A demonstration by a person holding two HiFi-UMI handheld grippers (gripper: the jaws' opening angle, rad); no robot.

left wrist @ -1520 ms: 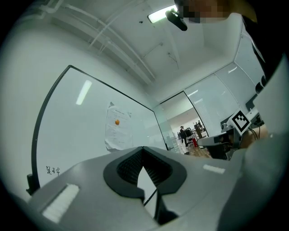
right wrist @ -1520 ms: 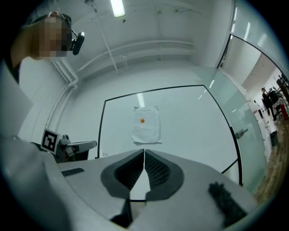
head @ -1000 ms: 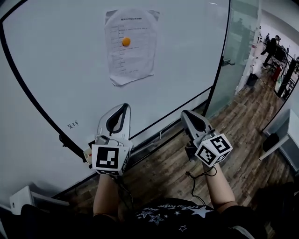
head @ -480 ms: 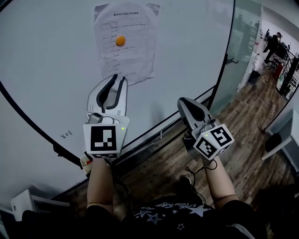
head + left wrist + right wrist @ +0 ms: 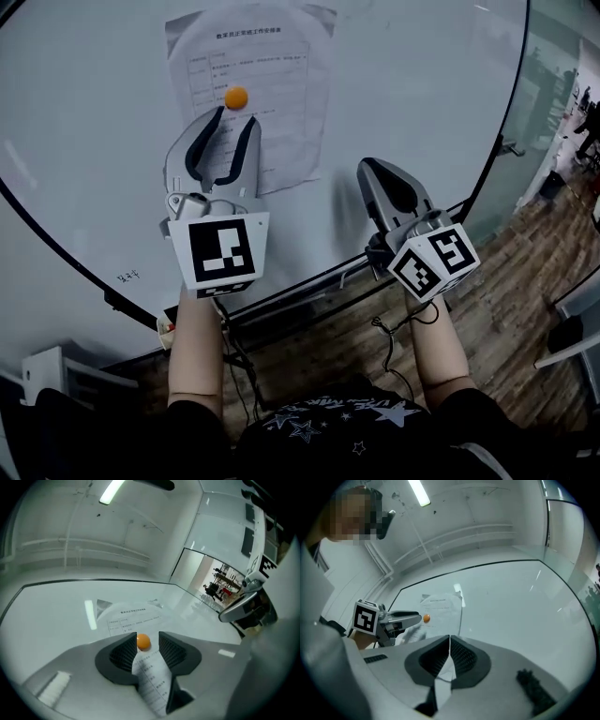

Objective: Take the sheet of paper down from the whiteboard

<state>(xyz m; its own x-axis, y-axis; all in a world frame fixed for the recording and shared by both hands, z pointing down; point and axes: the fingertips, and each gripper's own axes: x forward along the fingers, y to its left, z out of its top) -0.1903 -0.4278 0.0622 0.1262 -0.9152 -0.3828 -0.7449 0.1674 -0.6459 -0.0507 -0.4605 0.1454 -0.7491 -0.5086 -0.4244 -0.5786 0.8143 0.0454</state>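
Note:
A printed sheet of paper (image 5: 258, 89) hangs on the whiteboard (image 5: 84, 141), pinned by a round orange magnet (image 5: 235, 97). My left gripper (image 5: 234, 117) is raised in front of the sheet's lower half, its tips just under the magnet. Its jaws are opening; in the left gripper view the magnet (image 5: 143, 641) shows in the gap between the left gripper's (image 5: 147, 635) tips, untouched by the pads. My right gripper (image 5: 371, 169) hangs lower, to the right of the sheet, shut and holding nothing. The right gripper view shows the right gripper (image 5: 450, 639), the sheet (image 5: 440, 605) and the left gripper (image 5: 401, 617).
The whiteboard's black frame (image 5: 309, 267) runs just below both grippers. A glass partition with a door handle (image 5: 511, 148) stands to the right, above a wooden floor (image 5: 506, 291). A small handwritten mark (image 5: 128, 276) is on the board at lower left. A cable (image 5: 386, 342) hangs from the right gripper.
Both grippers have risen toward the board. The left one went from shut to open and moved up over the sheet's lower edge to the magnet. The right one stayed shut.

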